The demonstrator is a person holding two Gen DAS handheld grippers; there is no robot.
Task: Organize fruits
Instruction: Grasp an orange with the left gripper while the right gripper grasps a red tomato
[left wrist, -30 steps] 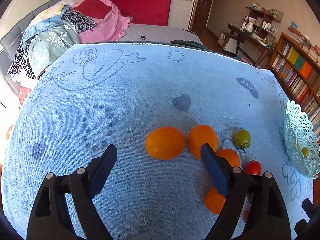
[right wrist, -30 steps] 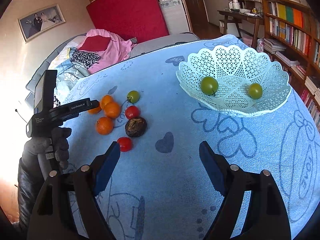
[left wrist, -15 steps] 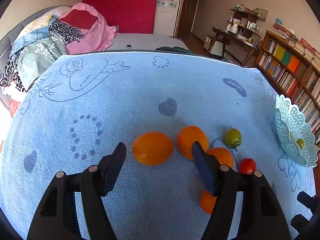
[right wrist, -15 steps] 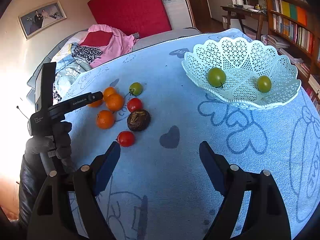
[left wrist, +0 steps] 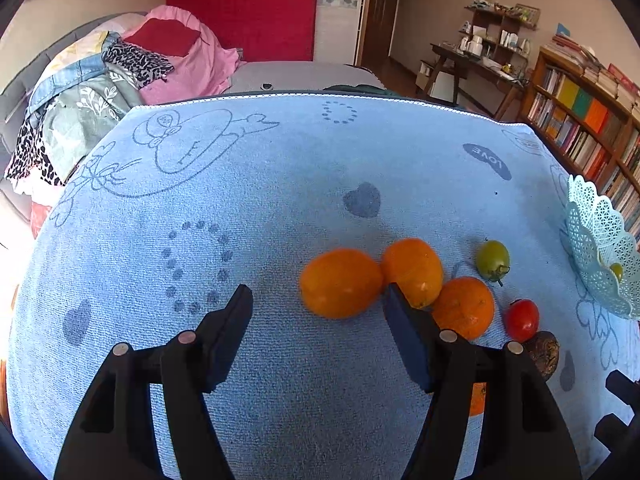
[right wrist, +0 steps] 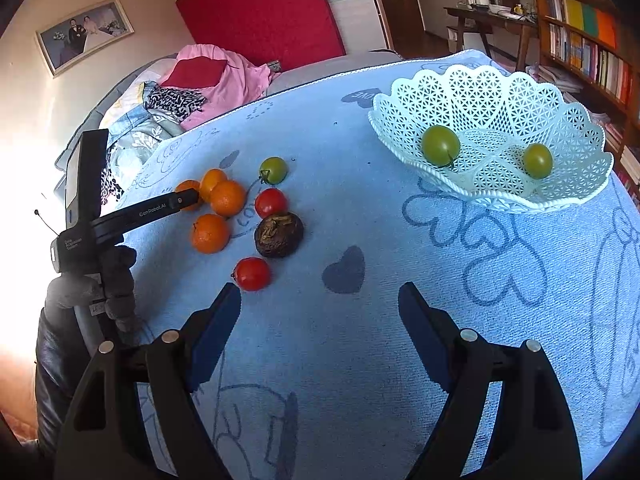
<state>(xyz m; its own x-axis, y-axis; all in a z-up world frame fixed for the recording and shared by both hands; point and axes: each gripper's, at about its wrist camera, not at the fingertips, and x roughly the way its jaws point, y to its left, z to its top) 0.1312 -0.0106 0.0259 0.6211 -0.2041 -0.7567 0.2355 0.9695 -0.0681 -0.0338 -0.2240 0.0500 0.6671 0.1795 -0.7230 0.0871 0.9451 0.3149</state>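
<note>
My left gripper (left wrist: pixel 317 289) points down at a cluster of oranges on the blue towel (left wrist: pixel 280 184). Its jaws stand half open. The nearest orange (left wrist: pixel 340 282) lies just beyond the tips, close to the right finger, and the pads do not press it. Two more oranges (left wrist: pixel 414 270) (left wrist: pixel 464 306) sit to its right, followed by a green tomato (left wrist: pixel 493 258), a red tomato (left wrist: pixel 522 320) and a dark brown fruit (left wrist: pixel 544 354). My right gripper (right wrist: pixel 319 290) hovers open and empty over bare towel. The white lattice basket (right wrist: pixel 480 92) holds two green tomatoes (right wrist: pixel 440 145) (right wrist: pixel 538 160).
In the right wrist view a gloved hand (right wrist: pixel 116 280) holds the left gripper at the towel's left edge. A second red tomato (right wrist: pixel 252 273) lies nearest my right gripper. Clothes pile up on the bed behind (left wrist: pixel 120 72). Bookshelves (left wrist: pixel 580 120) stand at the right.
The left jaws have narrowed from wide to about half, drawing in beside the nearest orange. The right gripper has kept its opening and place.
</note>
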